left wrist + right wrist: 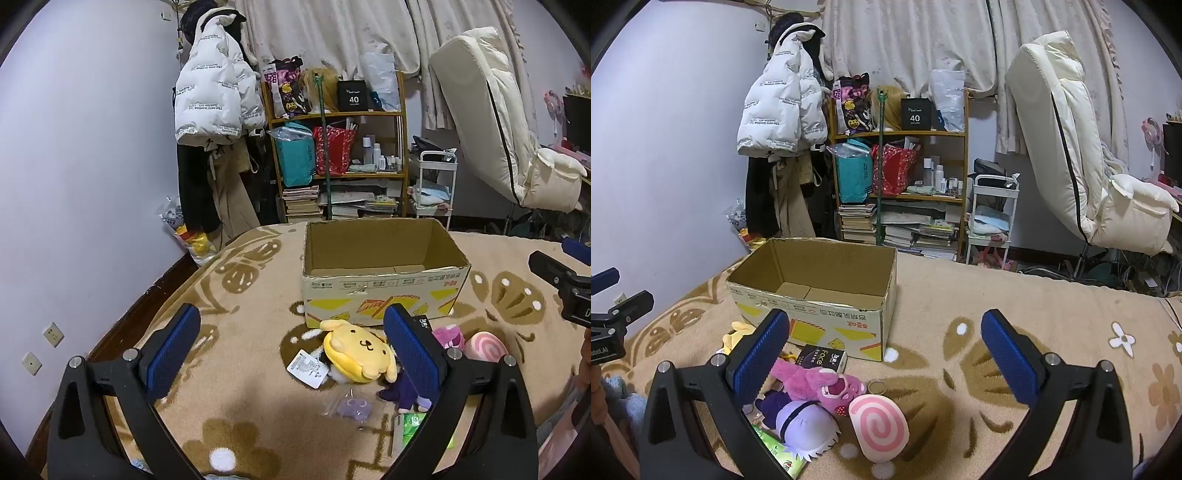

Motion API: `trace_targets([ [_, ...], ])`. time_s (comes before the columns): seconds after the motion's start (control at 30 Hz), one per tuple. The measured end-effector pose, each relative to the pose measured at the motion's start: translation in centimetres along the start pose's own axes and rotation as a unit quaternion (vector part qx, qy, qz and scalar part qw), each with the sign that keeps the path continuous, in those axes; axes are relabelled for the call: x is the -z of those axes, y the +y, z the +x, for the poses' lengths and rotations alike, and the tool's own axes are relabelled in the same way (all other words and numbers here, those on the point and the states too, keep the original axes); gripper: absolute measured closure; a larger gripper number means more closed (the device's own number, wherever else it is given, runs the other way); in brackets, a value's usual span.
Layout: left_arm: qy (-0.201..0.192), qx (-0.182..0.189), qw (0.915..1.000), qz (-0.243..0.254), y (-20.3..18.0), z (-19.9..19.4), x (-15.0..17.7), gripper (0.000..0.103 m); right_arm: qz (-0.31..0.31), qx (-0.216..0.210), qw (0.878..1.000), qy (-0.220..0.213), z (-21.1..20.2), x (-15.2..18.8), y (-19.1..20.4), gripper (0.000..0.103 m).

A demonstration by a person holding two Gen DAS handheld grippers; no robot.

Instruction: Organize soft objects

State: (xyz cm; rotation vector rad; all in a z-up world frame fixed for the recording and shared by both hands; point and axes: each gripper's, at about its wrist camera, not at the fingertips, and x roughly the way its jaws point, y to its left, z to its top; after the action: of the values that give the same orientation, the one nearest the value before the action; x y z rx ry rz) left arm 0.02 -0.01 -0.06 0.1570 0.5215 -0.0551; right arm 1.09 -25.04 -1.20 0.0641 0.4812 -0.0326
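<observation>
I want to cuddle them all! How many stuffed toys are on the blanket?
4 clearly: yellow dog plush nearest the cardboard box, pink bear plush beside it, purple-haired doll and pink swirl plush in front. A blue fuzzy thing at the edge may be another.

Open cardboard box (816, 295) stands on the bed (1015, 325), plush toys (820, 387) heaped before it, shelf unit (901, 177) behind, cart (993, 218) right of shelf.

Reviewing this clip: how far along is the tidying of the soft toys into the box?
Nothing looks done: the cardboard box shows only its bare floor. Nothing is in hand either; the left claw and right claw both stand open and empty. All is left: the yellow dog plush, pink bear, purple doll and swirl cushion lie on the blanket.
</observation>
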Motion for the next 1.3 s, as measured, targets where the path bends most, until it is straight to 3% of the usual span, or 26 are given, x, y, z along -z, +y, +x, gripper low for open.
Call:
trace_targets([
  [1.3, -0.002, -0.007, 1.0000, 0.006, -0.05, 0.02, 0.03, 0.004, -0.001, 0.000, 1.000, 0.004, 0.12, 0.06, 0.01, 0.000],
])
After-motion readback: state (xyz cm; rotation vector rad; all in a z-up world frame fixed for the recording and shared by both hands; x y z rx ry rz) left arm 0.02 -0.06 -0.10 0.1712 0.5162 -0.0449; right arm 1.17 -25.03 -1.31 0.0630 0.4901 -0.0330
